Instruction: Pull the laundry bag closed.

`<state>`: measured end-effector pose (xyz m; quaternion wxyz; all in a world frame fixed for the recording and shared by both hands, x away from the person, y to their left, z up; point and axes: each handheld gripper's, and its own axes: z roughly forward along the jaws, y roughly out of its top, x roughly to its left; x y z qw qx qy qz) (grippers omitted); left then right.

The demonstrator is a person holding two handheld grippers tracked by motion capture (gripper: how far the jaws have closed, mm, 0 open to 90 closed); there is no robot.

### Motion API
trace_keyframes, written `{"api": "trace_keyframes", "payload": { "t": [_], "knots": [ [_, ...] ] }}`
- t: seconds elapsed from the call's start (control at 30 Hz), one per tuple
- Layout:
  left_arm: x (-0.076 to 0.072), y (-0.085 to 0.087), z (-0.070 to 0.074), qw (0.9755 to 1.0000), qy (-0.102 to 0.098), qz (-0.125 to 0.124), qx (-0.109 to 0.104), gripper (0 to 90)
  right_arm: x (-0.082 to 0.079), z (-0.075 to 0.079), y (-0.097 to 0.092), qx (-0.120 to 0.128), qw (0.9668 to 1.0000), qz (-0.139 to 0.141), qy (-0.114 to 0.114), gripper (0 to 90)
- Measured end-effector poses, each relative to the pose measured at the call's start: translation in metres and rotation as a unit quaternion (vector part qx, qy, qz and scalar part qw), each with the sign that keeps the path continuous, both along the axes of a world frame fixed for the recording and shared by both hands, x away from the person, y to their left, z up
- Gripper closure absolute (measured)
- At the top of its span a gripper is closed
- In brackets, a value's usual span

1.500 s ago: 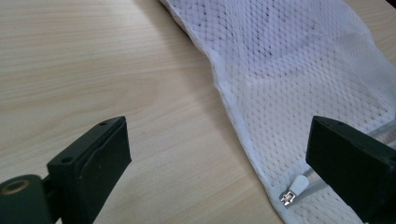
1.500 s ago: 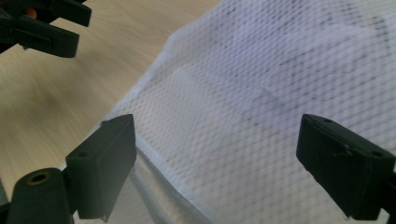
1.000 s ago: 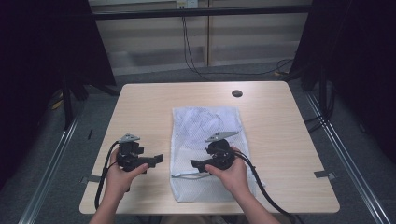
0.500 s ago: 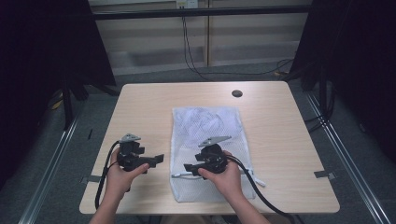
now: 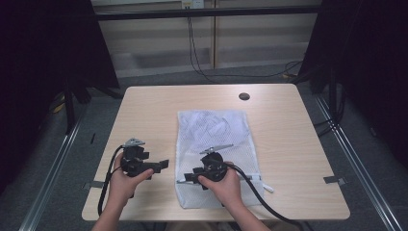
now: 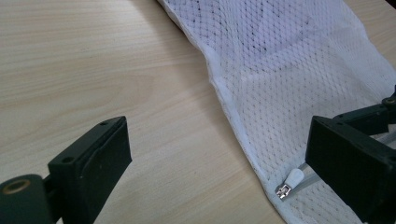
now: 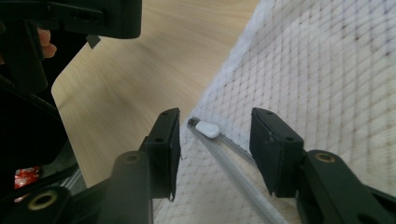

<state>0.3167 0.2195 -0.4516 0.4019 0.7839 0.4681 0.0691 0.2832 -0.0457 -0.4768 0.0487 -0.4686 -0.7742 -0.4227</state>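
The right gripper (image 7: 215,140) hangs open around the white zipper pull (image 7: 207,129) of the white mesh laundry bag (image 5: 214,139), probably to grip it; the left gripper (image 6: 224,163) waits open beside.

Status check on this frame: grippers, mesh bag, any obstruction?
Left gripper open, beside bag. Right gripper open, straddling zipper pull. Mesh bag flat on table. Nothing blocking.

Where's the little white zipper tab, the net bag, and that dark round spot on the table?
zipper tab (image 7: 207,129), right gripper view, on the middle of the white pull.
net bag (image 5: 214,130), high view, on the mesh in its upper half.
dark round spot (image 5: 244,96), high view, on its centre.
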Motion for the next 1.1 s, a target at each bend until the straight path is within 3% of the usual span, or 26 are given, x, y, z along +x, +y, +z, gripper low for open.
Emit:
{"api": "trace_keyframes", "payload": {
  "t": [0.3,0.87,1.03,1.1],
  "knots": [
    [0.000,0.000,0.000,1.0000,0.000,-0.003,0.002,6.5,0.003,-0.006,0.004,0.025,0.9991,-0.015,0.031,65.3],
    [-0.005,0.004,-0.004,0.9999,0.007,-0.005,0.015,6.8,0.009,-0.019,0.017,0.025,0.9976,-0.014,0.063,68.4],
    [-0.006,0.005,-0.004,0.9998,0.010,-0.003,0.014,6.8,0.009,-0.023,0.022,0.012,0.9970,-0.011,0.075,69.3],
    [-0.006,0.005,-0.004,0.9999,0.010,-0.004,0.013,6.8,0.010,-0.024,0.022,0.019,0.9971,-0.011,0.073,70.2]
  ]
}}
